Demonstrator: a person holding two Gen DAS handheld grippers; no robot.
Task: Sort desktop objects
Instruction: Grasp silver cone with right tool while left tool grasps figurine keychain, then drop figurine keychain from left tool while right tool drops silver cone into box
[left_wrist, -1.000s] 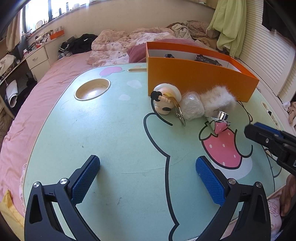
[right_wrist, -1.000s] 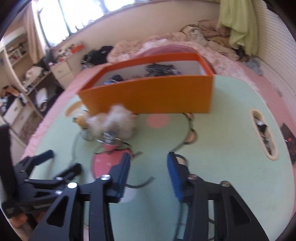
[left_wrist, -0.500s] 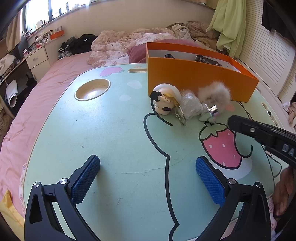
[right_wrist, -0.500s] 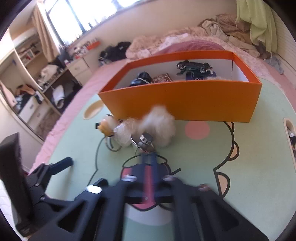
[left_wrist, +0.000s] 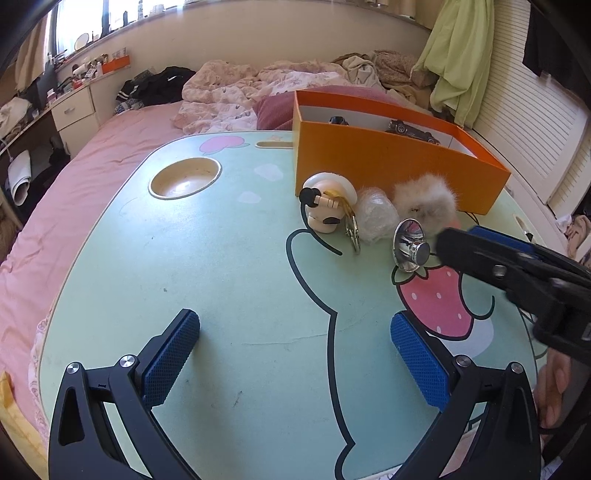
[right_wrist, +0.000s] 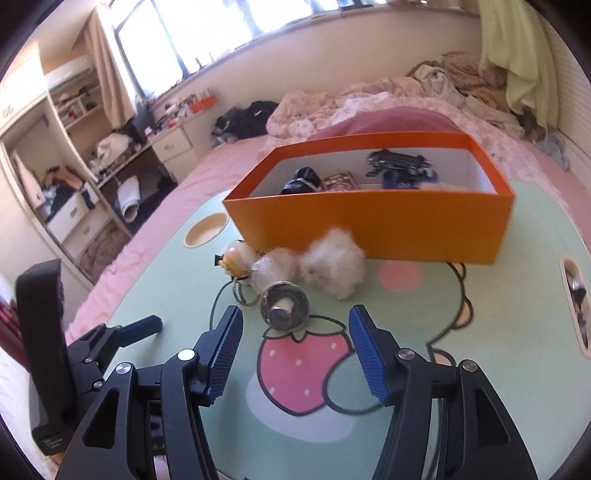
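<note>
Chrome piece: a shiny metal disc with a stubby knob (right_wrist: 283, 309), tipped on its edge on the table just above the printed strawberry's leaves, knob toward the cameras; in the left wrist view it shows at (left_wrist: 410, 246), right beside the right gripper's tip.
Fluffy ball: a cream fur pompom (right_wrist: 334, 261) lying near the orange box's front wall, just behind the chrome piece — whether it is joined to that piece I cannot tell.
Wrapped lump: something in clear crinkled film (right_wrist: 274, 270), between the pompom and the figure, touching or nearly touching both.
Figure: a small cream toy with a black ear and a gold keyring (left_wrist: 327, 202), close to the box's left front corner.
Orange box: an open box with a white inside (right_wrist: 373, 222) at the far side of the table; a dark toy car and a few blurred items lie in it.
Right gripper: (right_wrist: 295, 350) its jaws have just been opening and stand apart over the strawberry, the chrome piece just ahead of the blue pads, not pressed by them — nothing grasped.
Left gripper: (left_wrist: 293, 360) fingers spread wide above bare table, well short of the objects, holding nothing.
Table: pale green top with a cartoon print and a round cup recess (left_wrist: 110, 258), set on a pink bed.
</note>
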